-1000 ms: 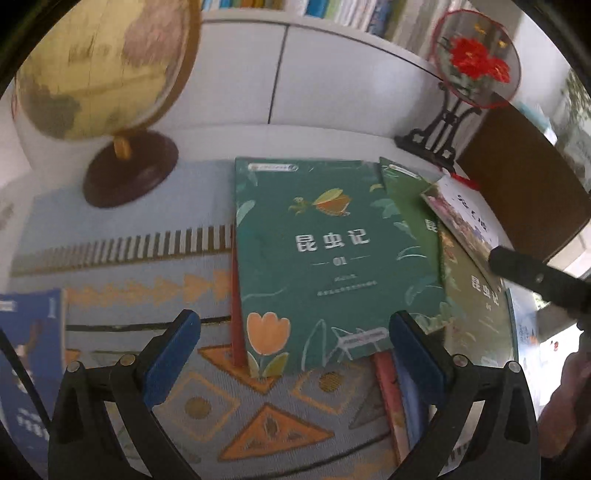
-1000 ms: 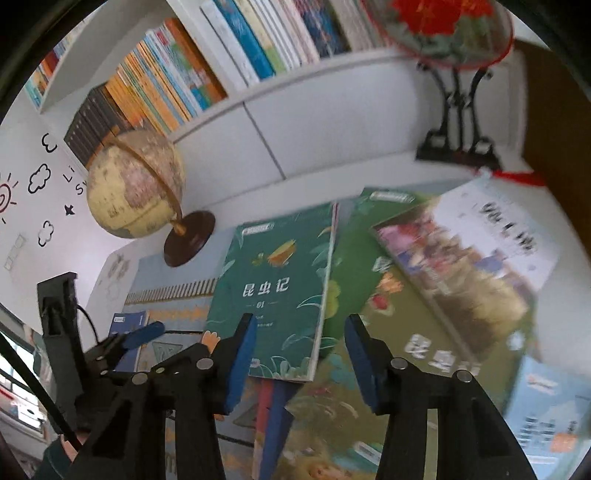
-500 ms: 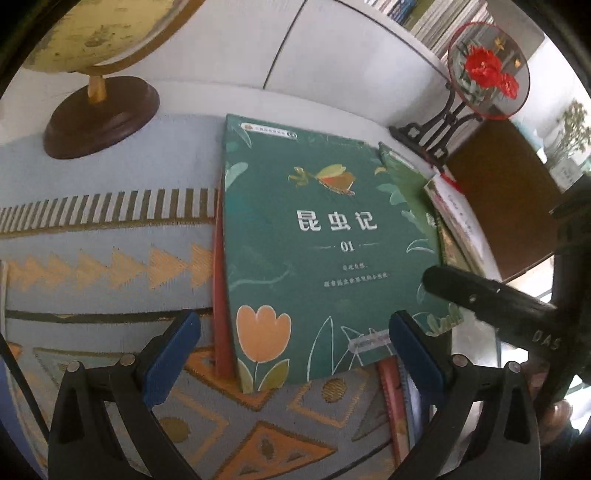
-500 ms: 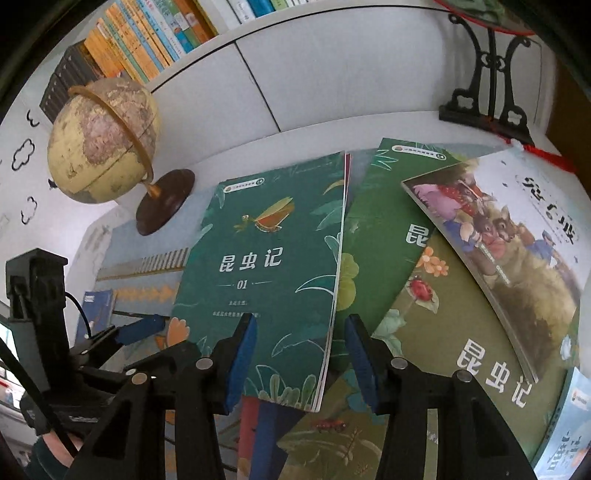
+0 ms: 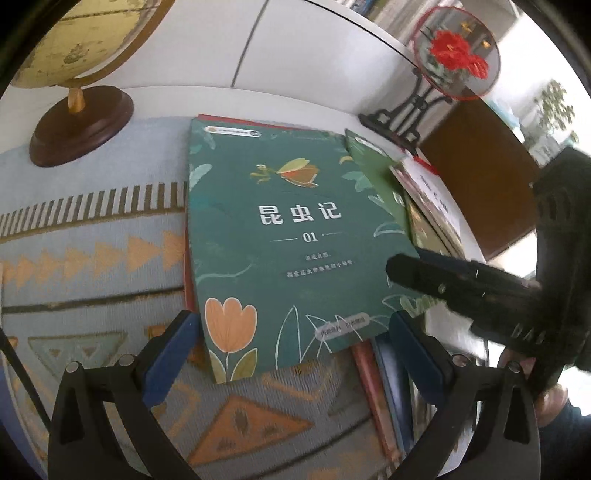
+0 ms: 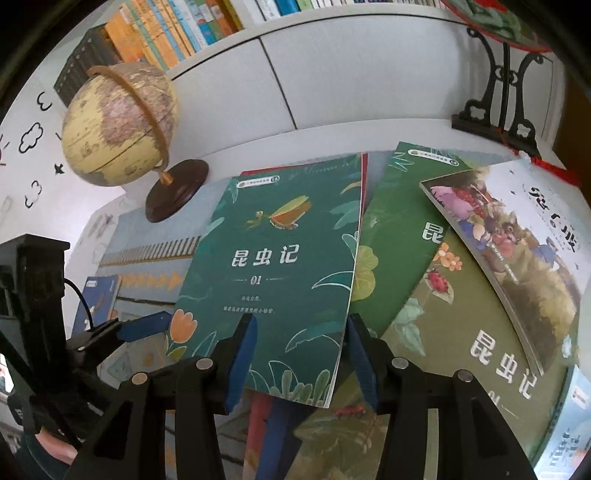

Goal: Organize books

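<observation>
A dark green book marked 01 (image 5: pixel 288 236) lies flat on top of a spread of books; it also shows in the right wrist view (image 6: pixel 280 273). My left gripper (image 5: pixel 295 354) is open, its blue pads on either side of the book's near edge. My right gripper (image 6: pixel 301 358) is open, straddling the book's near right corner. It shows as a black arm in the left wrist view (image 5: pixel 461 288) at the book's right edge. Beside it lie a second green book (image 6: pixel 395 236), an olive book (image 6: pixel 461 332) and a white picture book (image 6: pixel 517 236).
A globe (image 6: pixel 118 122) on a brown base stands at the back left on a patterned mat (image 5: pixel 92 258). A red round fan on a black stand (image 5: pixel 454 66) is at the back right. A blue book (image 6: pixel 96 299) lies at the left. Shelves of books (image 6: pixel 177 33) are behind.
Both grippers have moved closer to the 01 book. The right gripper has come in over its right edge, and its near corner now sits between the right pads.
</observation>
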The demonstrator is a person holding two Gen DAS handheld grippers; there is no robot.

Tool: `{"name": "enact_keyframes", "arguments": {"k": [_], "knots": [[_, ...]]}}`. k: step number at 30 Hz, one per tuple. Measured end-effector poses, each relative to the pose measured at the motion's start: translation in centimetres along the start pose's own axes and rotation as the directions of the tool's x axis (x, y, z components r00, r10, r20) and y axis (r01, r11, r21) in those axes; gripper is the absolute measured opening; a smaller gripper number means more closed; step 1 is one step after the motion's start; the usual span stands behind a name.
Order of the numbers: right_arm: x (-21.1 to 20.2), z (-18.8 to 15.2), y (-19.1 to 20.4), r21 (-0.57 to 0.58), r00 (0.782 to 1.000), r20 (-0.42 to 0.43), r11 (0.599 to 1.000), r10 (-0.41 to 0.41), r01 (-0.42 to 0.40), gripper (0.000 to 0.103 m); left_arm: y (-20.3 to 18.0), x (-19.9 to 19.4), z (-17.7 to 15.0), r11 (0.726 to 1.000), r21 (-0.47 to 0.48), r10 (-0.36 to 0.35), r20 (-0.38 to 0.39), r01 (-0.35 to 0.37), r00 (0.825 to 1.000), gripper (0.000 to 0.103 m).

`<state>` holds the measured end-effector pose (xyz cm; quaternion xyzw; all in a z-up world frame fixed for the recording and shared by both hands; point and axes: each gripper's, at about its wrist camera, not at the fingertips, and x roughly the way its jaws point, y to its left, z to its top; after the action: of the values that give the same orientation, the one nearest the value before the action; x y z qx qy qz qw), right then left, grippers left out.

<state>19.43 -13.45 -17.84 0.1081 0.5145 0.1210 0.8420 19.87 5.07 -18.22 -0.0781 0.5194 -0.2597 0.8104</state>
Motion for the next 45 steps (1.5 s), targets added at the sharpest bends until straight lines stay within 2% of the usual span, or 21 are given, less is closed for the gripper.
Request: {"name": "enact_keyframes", "arguments": {"k": [3,8,16,18,21,23,26,28,30,32,33,34,35,37,39,42,45], "knots": [[-1.3,-0.7,0.0,0.002,0.997,-0.007,0.997,0.076,-0.076,0.049,-0.8,-0.9,-1.1,0.999,0.033,0.009,-0.016,-0.008,1.000,0.102],[-3.3,-3.2,0.7,-0.007,0.993,-0.057,0.995,0.104,-0.104,0.050,-2.6,-2.4,-4.3,0.999,0.052,0.007,-0.039,-0.005,0.999,0.102],[-7.3,-8.5,-0.4,0.009,0.994,-0.084,0.997,0.072,-0.072,0.050,-4.8,-2.1,-9.5,0.994,0.008,-0.103,-0.121,0.105,0.987,0.102],[-7.4,-9.5,-1.5,0.048,0.992,-0.099,0.996,0.080,-0.075,0.049,-5.4,-2.3,-9.6,0.993,0.036,-0.110,-0.100,0.115,0.989,0.102],[-7.0,-10.4,-2.5,0.098,0.990,-0.118,0.993,0.077,-0.066,0.049,-5.4,-2.1,-9.1,0.993,0.013,-0.119,-0.084,0.120,0.989,0.102],[-6.9,-11.0,-2.7,0.102,0.993,-0.107,0.994,0.057,-0.046,0.049,-5.0,-2.0,-8.9,0.989,-0.012,-0.148,-0.071,0.148,0.986,0.102],[-6.4,-11.4,-3.2,0.126,0.992,-0.091,0.989,0.084,-0.072,0.049,-4.8,-1.8,-8.5,0.980,-0.032,-0.197,-0.076,0.195,0.978,0.102],[-5.9,-11.1,-2.8,0.123,0.989,-0.076,0.986,0.124,-0.114,0.041,-5.0,-1.6,-8.3,0.978,-0.030,-0.210,-0.077,0.208,0.975,0.102],[-5.6,-10.9,-2.2,0.102,0.993,-0.065,0.990,0.102,-0.095,0.038,-5.3,-1.5,-8.3,0.976,-0.016,-0.217,-0.077,0.216,0.973,0.102],[-5.3,-10.7,-1.6,0.087,0.992,-0.061,0.991,0.110,-0.104,0.018,-5.6,-1.2,-8.1,0.971,-0.011,-0.237,-0.088,0.237,0.967,0.100],[-5.4,-10.7,-1.4,0.089,0.988,-0.062,0.986,0.144,-0.138,0.010,-5.7,-1.2,-8.0,0.971,-0.010,-0.239,-0.089,0.239,0.967,0.099],[-5.7,-10.7,-1.1,0.097,0.981,-0.055,0.979,0.185,-0.179,0.010,-5.8,-1.3,-8.0,0.970,-0.003,-0.241,-0.090,0.242,0.966,0.099],[-6.2,-10.6,-0.5,0.084,0.981,-0.036,0.979,0.189,-0.186,0.010,-5.9,-1.4,-8.0,0.971,0.009,-0.238,-0.087,0.240,0.967,0.099],[-6.6,-10.4,0.5,0.044,0.986,-0.033,0.986,0.164,-0.162,0.010,-5.6,-1.6,-7.9,0.972,0.008,-0.233,-0.092,0.234,0.968,0.099],[-5.9,-10.5,0.4,0.052,0.987,-0.054,0.988,0.150,-0.148,0.011,-4.9,-2.1,-8.1,0.976,-0.005,-0.216,-0.100,0.216,0.971,0.099],[-4.7,-10.5,-0.4,0.090,0.978,-0.116,0.982,0.174,-0.164,0.013,-3.1,-4.2,-8.4,0.985,-0.027,-0.171,-0.053,0.170,0.984,0.099],[-4.6,-10.5,-0.7,0.082,0.980,-0.118,0.985,0.162,-0.153,0.013,-0.6,-5.6,-8.5,0.990,-0.083,-0.119,-0.022,0.117,0.993,0.099]]}}
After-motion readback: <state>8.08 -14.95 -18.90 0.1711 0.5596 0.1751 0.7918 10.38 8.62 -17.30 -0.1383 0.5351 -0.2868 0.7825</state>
